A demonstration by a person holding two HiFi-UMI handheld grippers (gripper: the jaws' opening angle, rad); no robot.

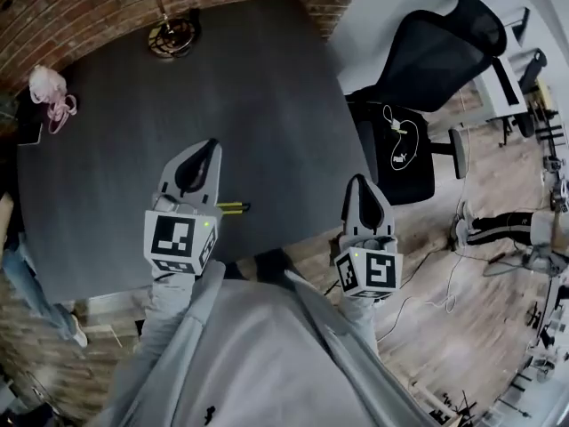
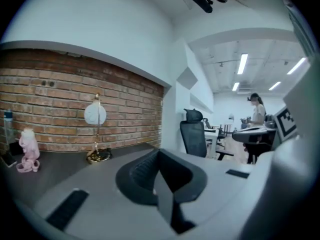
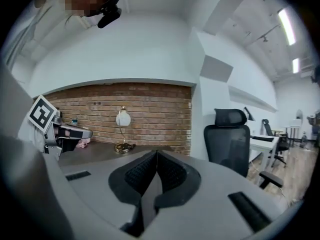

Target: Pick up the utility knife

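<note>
Yellow-and-black utility knife (image 1: 234,207) lies on the dark bench (image 1: 267,87), just right of the left gripper (image 1: 207,147) and partly hidden under it. Left gripper and right gripper (image 1: 359,181) are both clenched, holding nothing. Best next: spread the left jaws, tip down, straddle the handle crosswise, then squeeze.

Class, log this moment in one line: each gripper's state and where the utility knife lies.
left gripper: shut, empty | right gripper: shut, empty | utility knife: on table, partly hidden behind left gripper, not held
</note>
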